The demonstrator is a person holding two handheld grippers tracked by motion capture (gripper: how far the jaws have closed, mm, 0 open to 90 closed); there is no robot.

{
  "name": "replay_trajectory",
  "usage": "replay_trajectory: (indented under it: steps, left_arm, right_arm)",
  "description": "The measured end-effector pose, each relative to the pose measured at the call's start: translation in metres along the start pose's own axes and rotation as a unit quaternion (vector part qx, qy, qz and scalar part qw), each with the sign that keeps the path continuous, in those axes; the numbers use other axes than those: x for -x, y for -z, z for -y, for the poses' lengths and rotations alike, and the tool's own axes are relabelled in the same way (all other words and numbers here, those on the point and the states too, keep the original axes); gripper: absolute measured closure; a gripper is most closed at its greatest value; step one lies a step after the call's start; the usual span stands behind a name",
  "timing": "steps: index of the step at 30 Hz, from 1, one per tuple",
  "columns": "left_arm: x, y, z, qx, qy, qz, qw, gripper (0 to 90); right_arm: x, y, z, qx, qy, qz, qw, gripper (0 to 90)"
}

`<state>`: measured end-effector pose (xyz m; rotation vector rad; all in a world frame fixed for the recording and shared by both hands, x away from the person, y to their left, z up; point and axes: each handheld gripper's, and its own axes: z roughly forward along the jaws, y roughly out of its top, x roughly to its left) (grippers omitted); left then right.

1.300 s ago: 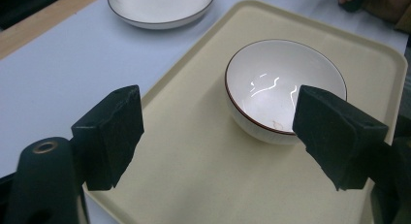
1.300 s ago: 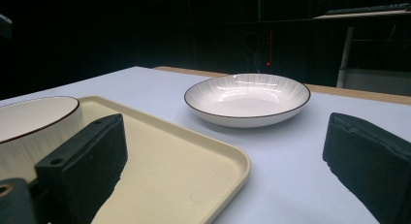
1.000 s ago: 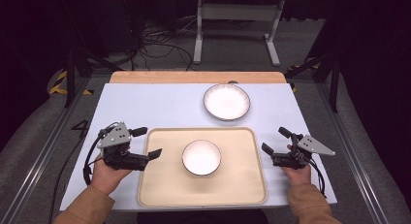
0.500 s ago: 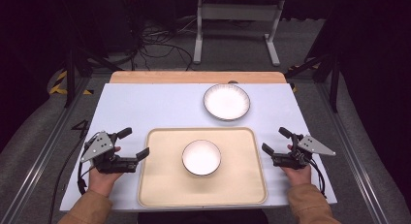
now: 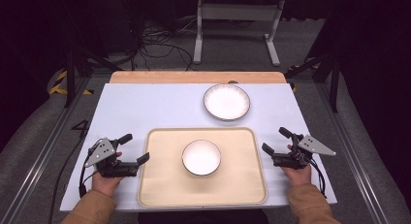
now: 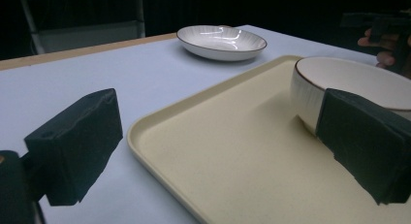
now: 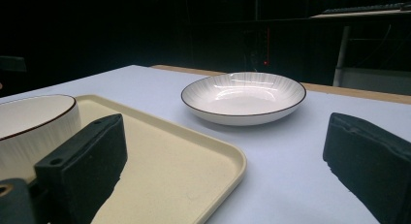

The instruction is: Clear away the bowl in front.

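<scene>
High view: we hold the left gripper and right gripper wide apart, empty, flanking the tray carrying a bowl; a plate sits beyond.

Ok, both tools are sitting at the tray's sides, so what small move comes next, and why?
Probably ease the left tool rightward so its open jaws straddle the left rim of the beige rectangular tray. One jaw already hangs over that edge, and the right tool waits open at the opposite side. The white dark-rimmed bowl rides on the tray, so go gently.
</scene>
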<state>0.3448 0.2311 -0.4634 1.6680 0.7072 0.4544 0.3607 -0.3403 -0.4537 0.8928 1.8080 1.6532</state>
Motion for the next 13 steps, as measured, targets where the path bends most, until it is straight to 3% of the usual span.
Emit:
replay_trajectory:
  steps: [13]
  left_arm:
    - [-0.0031, 0.0010, 0.0006, 0.001, 0.023, 0.000, 0.9997, 4.4]
  right_arm:
    - [0.0001, 0.0002, 0.0000, 0.002, -0.003, 0.002, 1.0000, 2.4]
